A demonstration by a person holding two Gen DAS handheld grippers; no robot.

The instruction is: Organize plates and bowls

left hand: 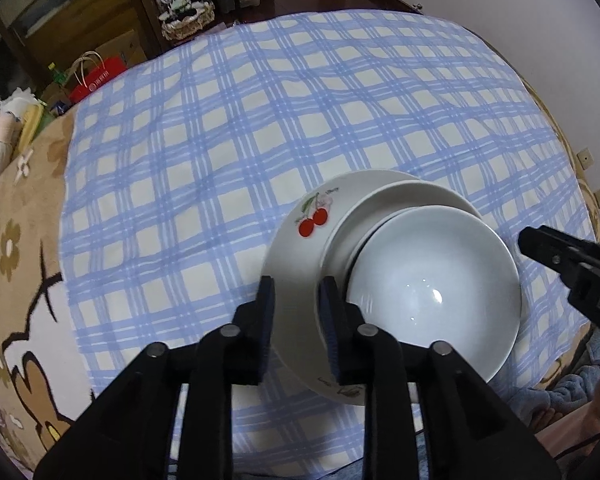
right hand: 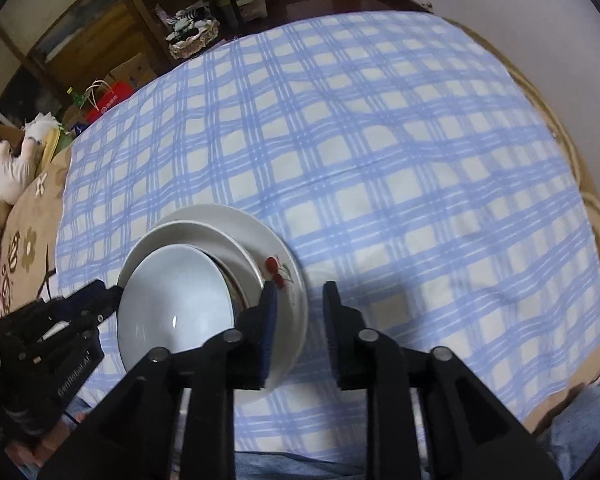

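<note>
Apparently at release: stack of 3, bowl (left hand: 432, 292) topmost over cherry plate (left hand: 296, 248), sits on checked cloth (left hand: 220, 140) between my left gripper (left hand: 296, 292) and right gripper (right hand: 300, 300), both narrowly parted, gripping nothing; next, I lift clear.

Blue checked cloth (left hand: 260, 140) over tan cartoon blanket (left hand: 24, 280), red bag (left hand: 98, 80), wicker basket (right hand: 192, 42), plush toys (right hand: 14, 172)

Checked blue cloth (left hand: 228, 128) on bed; cherry plate (left hand: 296, 248) on cloth.
</note>
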